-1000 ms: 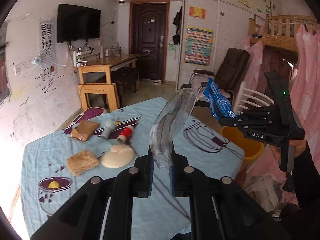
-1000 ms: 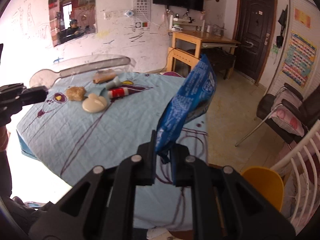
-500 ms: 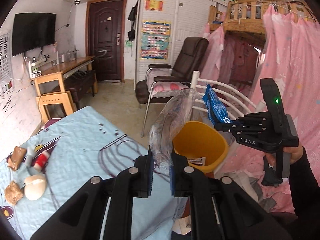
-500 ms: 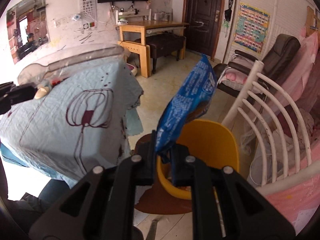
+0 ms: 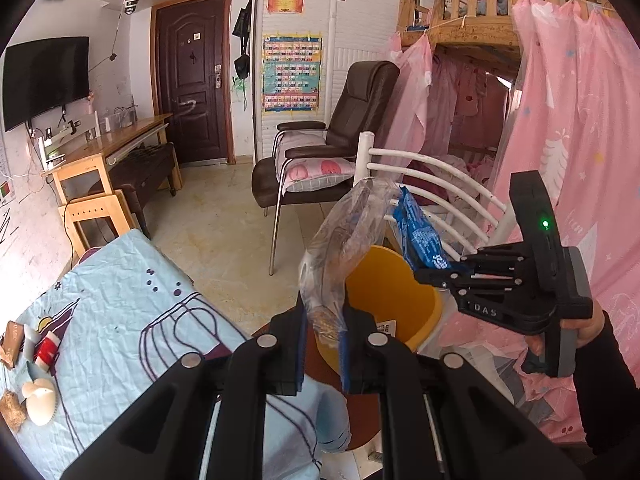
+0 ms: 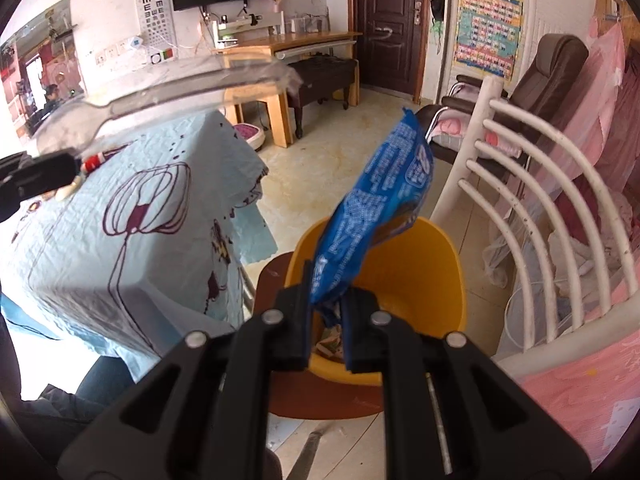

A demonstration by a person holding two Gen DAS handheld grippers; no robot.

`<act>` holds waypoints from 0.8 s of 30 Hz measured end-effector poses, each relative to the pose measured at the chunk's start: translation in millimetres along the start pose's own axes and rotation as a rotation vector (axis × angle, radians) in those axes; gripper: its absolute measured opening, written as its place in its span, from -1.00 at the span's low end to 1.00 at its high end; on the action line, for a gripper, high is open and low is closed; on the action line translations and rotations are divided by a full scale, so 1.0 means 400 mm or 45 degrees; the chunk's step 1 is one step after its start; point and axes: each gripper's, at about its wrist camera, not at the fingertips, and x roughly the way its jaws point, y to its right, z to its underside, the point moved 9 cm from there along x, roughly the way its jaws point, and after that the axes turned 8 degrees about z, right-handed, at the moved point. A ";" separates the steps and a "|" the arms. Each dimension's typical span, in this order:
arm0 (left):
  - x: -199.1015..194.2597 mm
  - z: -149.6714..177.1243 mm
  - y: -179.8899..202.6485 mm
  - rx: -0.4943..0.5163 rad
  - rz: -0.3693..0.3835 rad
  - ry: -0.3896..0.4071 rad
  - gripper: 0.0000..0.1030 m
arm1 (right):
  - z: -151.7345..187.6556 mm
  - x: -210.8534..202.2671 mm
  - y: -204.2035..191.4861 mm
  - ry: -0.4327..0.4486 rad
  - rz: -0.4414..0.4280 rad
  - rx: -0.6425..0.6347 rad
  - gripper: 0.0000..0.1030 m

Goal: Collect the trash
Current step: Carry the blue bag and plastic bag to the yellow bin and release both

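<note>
My left gripper (image 5: 322,322) is shut on a clear plastic wrapper (image 5: 344,236) and holds it upright over the near rim of the yellow trash bin (image 5: 394,292). My right gripper (image 6: 326,316) is shut on a blue snack wrapper (image 6: 380,204) and holds it above the open yellow trash bin (image 6: 420,276). The right gripper (image 5: 424,274) and its blue wrapper (image 5: 420,236) also show in the left wrist view, just right of the clear wrapper. The clear wrapper (image 6: 168,92) and the left gripper (image 6: 76,166) show at the left of the right wrist view.
The bin stands on a brown stool (image 6: 280,392) beside the table with a light blue cloth (image 5: 132,308). Other items (image 5: 40,396) lie at the table's far left. A white slatted chair back (image 6: 532,208) and pink curtains (image 5: 572,152) are right of the bin.
Both grippers swung away from the table to the yellow bin, each still holding its wrapper. The bin now sits directly under both wrappers.
</note>
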 end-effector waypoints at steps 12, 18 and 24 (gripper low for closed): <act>0.256 -0.011 0.029 0.003 -0.066 -0.229 -0.82 | 0.067 0.172 0.038 -0.208 -0.056 0.067 -0.78; 0.428 0.031 0.054 0.001 -0.136 -0.436 -0.82 | 0.117 0.254 0.093 -0.322 -0.021 0.145 -0.79; 0.550 0.065 0.047 -0.064 -0.180 -0.572 -0.82 | 0.171 0.301 0.112 -0.449 -0.015 0.159 -0.77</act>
